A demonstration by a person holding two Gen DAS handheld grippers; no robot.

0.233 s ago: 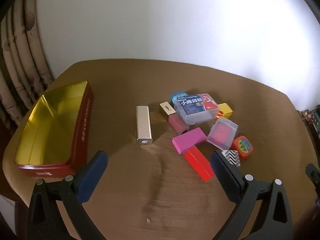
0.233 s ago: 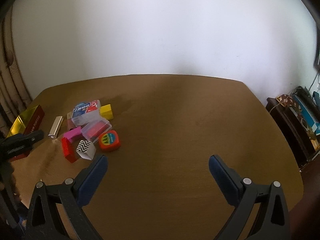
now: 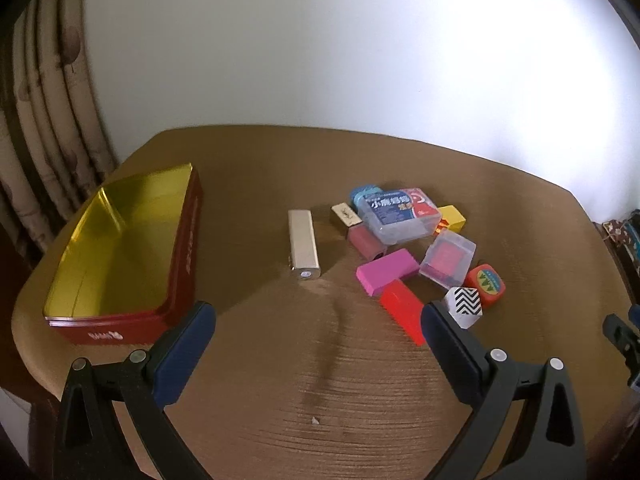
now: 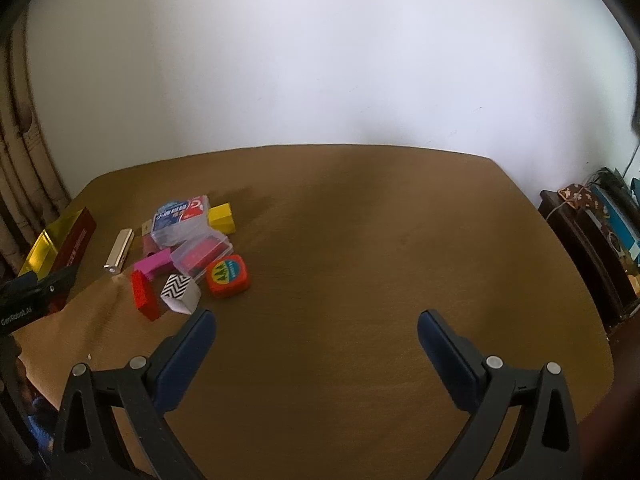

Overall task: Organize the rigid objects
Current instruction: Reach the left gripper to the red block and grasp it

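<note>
Your left gripper (image 3: 318, 318) hangs spread, holding nothing, between the red tin (image 3: 184, 256) and red block (image 3: 402, 310); your right gripper (image 4: 316, 326), likewise spread, faces bare table (image 4: 380, 240) to its far edge.

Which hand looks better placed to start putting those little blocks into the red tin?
Probably the left gripper: open, facing the blocks, tin just beside. The right gripper faces bare table.

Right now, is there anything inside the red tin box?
No, the red tin box shows only its bare shiny gold floor, and all the small blocks lie outside it on the table.
</note>
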